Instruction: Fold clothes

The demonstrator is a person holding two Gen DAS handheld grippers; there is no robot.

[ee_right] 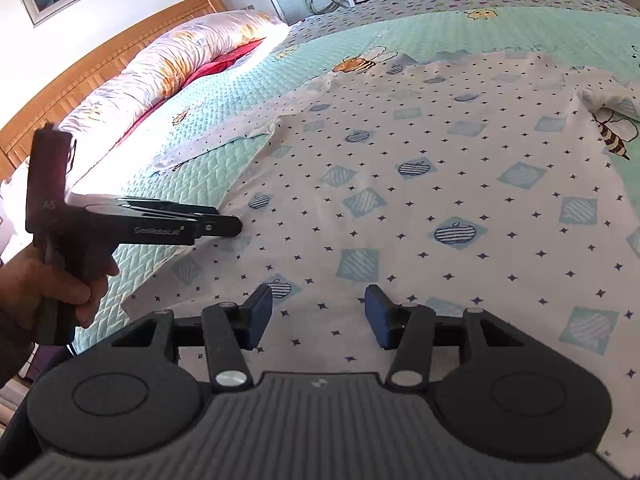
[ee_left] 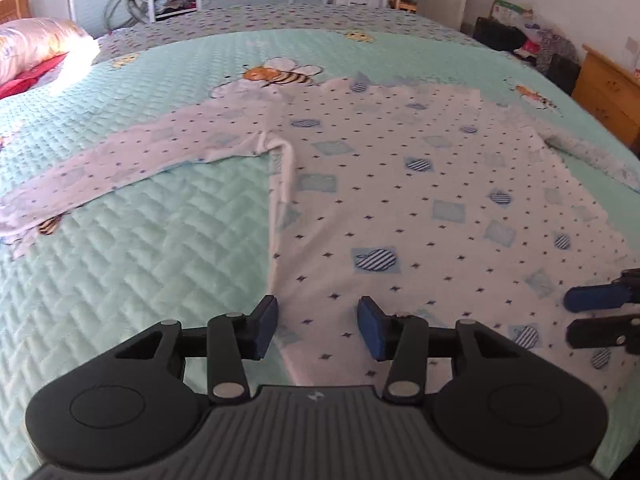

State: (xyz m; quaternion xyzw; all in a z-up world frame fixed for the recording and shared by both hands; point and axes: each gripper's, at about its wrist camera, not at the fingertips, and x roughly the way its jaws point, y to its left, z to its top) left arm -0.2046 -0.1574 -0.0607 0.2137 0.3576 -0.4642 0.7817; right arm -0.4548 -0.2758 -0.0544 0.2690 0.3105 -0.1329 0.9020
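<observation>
A white patterned shirt (ee_left: pixel 400 184) lies spread flat on the quilted green bedspread (ee_left: pixel 120 260), one sleeve stretched out to the side. Both grippers hover over its near hem — left gripper (ee_left: pixel 318 326) and right gripper (ee_right: pixel 319 314) with fingers apart, gripping nothing.

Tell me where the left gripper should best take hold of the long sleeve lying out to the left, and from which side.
Probably at the cuff end of the sleeve, coming from above, jaws across its width. It lies flat and thin on the quilted bedspread, so only an edge pinch catches cloth. The left gripper is open over the shirt's hem corner, holding nothing.
</observation>
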